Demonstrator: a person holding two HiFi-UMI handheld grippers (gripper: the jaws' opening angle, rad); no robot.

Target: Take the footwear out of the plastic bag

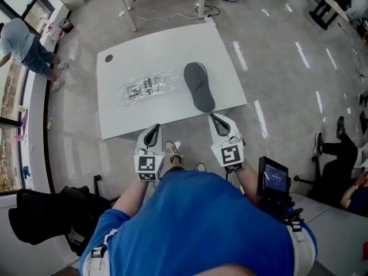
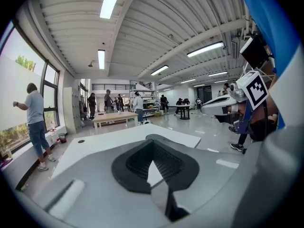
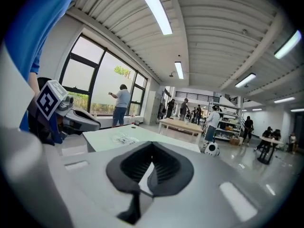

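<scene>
Holds left gripper (image 1: 152,133) and right gripper (image 1: 218,120) closed and empty at the table (image 1: 172,45) edge, with grey slipper (image 1: 199,86) just beyond the right one.

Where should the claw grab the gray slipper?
Probably the near end of the slipper, with the right claw coming in over the near edge of the table. It lies flat and lengthwise, with that thin end closest to the claw.

We're seeing bare table (image 1: 167,48) running along the far side and the near-left edge. The plastic bag (image 1: 148,87) is blocking left of centre, the slipper (image 1: 199,87) right; a narrow gap is lying between them.
</scene>
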